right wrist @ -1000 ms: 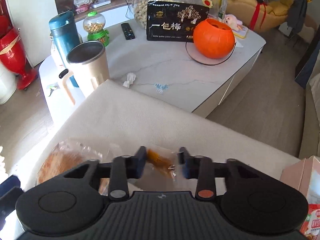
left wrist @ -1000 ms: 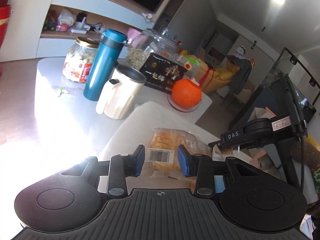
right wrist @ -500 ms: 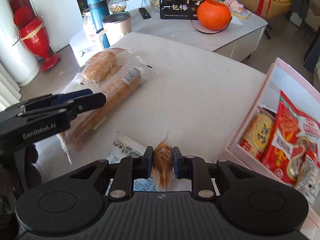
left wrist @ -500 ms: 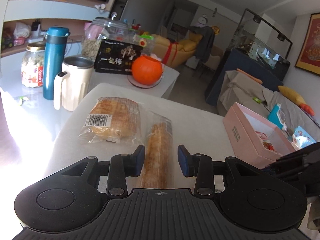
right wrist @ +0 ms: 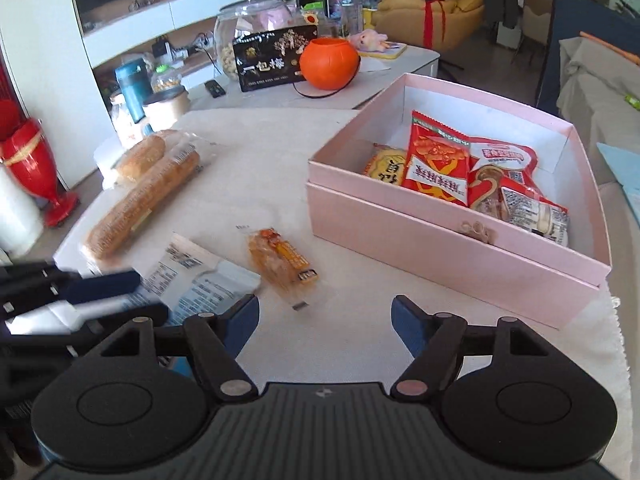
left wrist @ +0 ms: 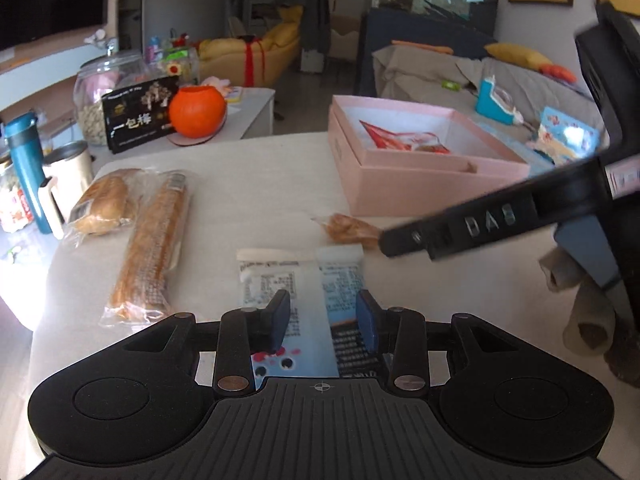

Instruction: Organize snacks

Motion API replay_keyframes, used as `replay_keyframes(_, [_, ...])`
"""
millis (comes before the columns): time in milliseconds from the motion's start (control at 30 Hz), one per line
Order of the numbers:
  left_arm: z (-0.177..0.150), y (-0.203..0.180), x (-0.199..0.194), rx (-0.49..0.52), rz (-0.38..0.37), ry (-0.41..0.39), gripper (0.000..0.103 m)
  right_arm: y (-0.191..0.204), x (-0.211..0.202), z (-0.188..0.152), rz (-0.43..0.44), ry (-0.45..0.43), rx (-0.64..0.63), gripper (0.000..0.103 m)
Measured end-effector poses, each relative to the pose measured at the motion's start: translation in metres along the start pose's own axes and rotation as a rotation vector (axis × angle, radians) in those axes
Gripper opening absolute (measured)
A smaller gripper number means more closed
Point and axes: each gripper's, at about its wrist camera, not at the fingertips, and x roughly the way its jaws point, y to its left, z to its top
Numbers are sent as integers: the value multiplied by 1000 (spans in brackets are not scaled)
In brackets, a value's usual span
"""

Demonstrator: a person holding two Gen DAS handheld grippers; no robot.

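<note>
My left gripper (left wrist: 323, 316) hangs with jaws apart over the pale blue-and-white packet (left wrist: 304, 280) at bottom centre of its view; my right gripper (right wrist: 324, 322), jaws spread wide and holding nothing, sits low in its own frame, the small orange snack pack (right wrist: 282, 258) lying loose just above it at centre. To close well, I judge the left should drop squarely over the packet's near edge and pinch flat. Count: one pink box (right wrist: 452, 248) at right holding at least four packs; four still out on the white cloth — two bagged breads (right wrist: 140, 192) at left, the orange pack, the pale packet.
</note>
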Motion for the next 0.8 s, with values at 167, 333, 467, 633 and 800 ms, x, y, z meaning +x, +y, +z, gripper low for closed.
replay_keyframes(167, [-5,-2,-3,6,39,7,45,20,28,22,71,-2,-14,73])
replay_keyframes(333, [-3,2,-5,8,71,32,44,29,42,19,28,20,-58,38])
replay_keyframes(467, [3,-11,3,36,68,29,44,13,22,2,21,11,-26,32])
replay_keyframes(633, [9,-22,14,75,58,32,43,-29,-4,-27,-92,-17,85,32])
replay_keyframes(800, [9,-21,16,49,41,31,43,-65,-22,-49,-117,-66,187,36])
